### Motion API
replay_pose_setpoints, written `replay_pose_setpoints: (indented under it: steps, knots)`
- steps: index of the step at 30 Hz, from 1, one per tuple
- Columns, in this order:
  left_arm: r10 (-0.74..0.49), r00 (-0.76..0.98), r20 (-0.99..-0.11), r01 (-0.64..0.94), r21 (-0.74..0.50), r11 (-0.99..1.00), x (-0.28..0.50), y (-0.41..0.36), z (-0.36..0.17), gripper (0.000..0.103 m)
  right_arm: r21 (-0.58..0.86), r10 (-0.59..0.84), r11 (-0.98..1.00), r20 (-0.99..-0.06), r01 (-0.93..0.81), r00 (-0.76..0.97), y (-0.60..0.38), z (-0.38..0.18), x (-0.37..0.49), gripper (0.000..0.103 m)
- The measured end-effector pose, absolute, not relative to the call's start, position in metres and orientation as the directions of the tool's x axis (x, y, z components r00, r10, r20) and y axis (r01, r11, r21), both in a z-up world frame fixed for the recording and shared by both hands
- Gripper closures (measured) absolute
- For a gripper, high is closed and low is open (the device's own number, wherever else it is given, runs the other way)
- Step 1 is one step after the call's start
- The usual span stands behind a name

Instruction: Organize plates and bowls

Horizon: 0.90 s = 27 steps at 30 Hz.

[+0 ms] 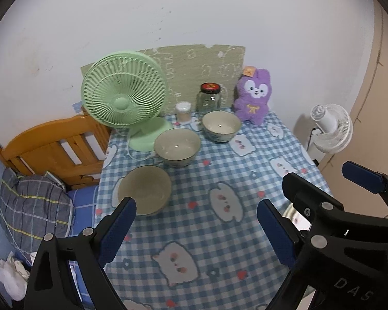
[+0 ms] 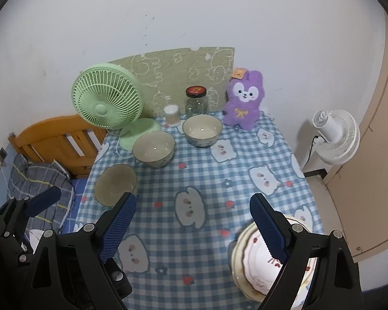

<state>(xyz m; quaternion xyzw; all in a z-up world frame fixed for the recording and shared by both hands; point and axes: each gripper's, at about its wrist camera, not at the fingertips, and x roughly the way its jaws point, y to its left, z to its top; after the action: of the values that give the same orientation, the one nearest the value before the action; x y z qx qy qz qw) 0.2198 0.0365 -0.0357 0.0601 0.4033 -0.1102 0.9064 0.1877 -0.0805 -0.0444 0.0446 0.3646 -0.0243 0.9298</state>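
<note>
1. The left claw [image 1: 195, 228] is hovering above the near part of the worktop [image 1: 219, 170], its two blue-padded fingers [image 1: 116, 232] standing wide apart with nothing between them but the blue checked cloth.
2. The right claw [image 2: 192, 228] is hanging over the same cloth, its jaws likewise spread wide and gripping nothing.
3. In the left wrist view the right claw is showing at the right edge, just beside the left claw's right finger.
4. A stack of plates [image 2: 256, 263] is lying under and just beyond the right claw's right finger, at the near right corner of the worktop; the finger is covering part of the stack, and I cannot tell whether it is touching it.
5. A shallow olive bowl [image 1: 144, 190] is sitting just ahead of the left claw's left finger, near the worktop's left edge.
6. A second bowl [image 1: 177, 147] is standing farther ahead of the left claw, a little left of its centre line.
7. A third bowl [image 1: 221, 125] is standing beyond that, slightly to the right, close to the back of the worktop.
8. Behind the bowls, far ahead of both claws, a green fan [image 1: 124, 100], a small white-capped container [image 1: 183, 113], a glass jar [image 1: 210, 98] with a dark lid and a purple plush toy [image 1: 253, 95] are lining the wall.
</note>
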Motion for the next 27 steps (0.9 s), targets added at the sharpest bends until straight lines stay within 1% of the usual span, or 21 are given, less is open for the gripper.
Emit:
replay_pose_setpoints:
  steps: [10,13,17,19,21,23,26,27]
  knots:
    - [-0.111,0.647,-0.755,0.210,0.036,0.977,0.258,0.072,-0.057,0.008,0.048,-0.013,0.997,-0.691,0.064,0.723,-0.045,-0.066,0.231,0.012]
    - [-0.090,0.647,-0.757,0.196,0.050,0.979,0.271,0.082,-0.066,0.012,0.056,-0.003,0.997,-0.692,0.057,0.721,-0.035,-0.073,0.243,0.012]
    - [-0.061,0.643,-0.764,0.173,0.067,0.983,0.288,0.093,-0.081,0.013,0.047,0.002,0.998,-0.698,0.043,0.716,-0.022,-0.086,0.263,0.012]
    - [-0.060,0.635,-0.770,0.159,0.055,0.986,0.297,0.100,-0.091,0.014,0.041,0.003,0.998,-0.703,0.036,0.712,-0.014,-0.094,0.272,0.013]
    - [-0.063,0.621,-0.781,0.146,0.036,0.989,0.307,0.107,-0.102,0.014,0.040,0.007,0.999,-0.710,0.030,0.704,-0.008,-0.101,0.282,0.017]
    - [-0.076,0.602,-0.795,0.148,0.017,0.989,0.317,0.112,-0.113,0.014,0.044,0.013,0.999,-0.724,0.027,0.690,-0.003,-0.110,0.291,0.018]
    - [-0.078,0.586,-0.807,0.146,0.010,0.989,0.329,0.118,-0.127,0.020,0.049,0.016,0.998,-0.734,0.029,0.679,0.004,-0.123,0.305,0.018]
    - [-0.074,0.582,-0.810,0.142,0.012,0.990,0.333,0.120,-0.131,0.020,0.049,0.017,0.998,-0.737,0.029,0.676,0.006,-0.128,0.309,0.018]
